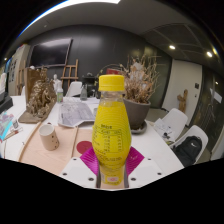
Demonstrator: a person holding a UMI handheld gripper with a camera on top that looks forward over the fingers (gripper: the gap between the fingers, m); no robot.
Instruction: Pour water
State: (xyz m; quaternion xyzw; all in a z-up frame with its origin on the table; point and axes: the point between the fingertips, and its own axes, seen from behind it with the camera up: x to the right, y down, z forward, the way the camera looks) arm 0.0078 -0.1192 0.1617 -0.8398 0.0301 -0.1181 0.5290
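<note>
A yellow bottle with a yellow cap and a printed label stands upright between my fingers, filling the middle of the gripper view. My gripper is shut on its lower body, and the magenta pads press against both sides. A tan cup stands on the white table, off to the left of the bottle and beyond the fingers. The bottle's base is hidden between the fingers, so I cannot tell whether it rests on the table.
A dark red round coaster lies just left of the bottle. Papers and two pots of dried plants stand farther back. Chairs stand at the table's right.
</note>
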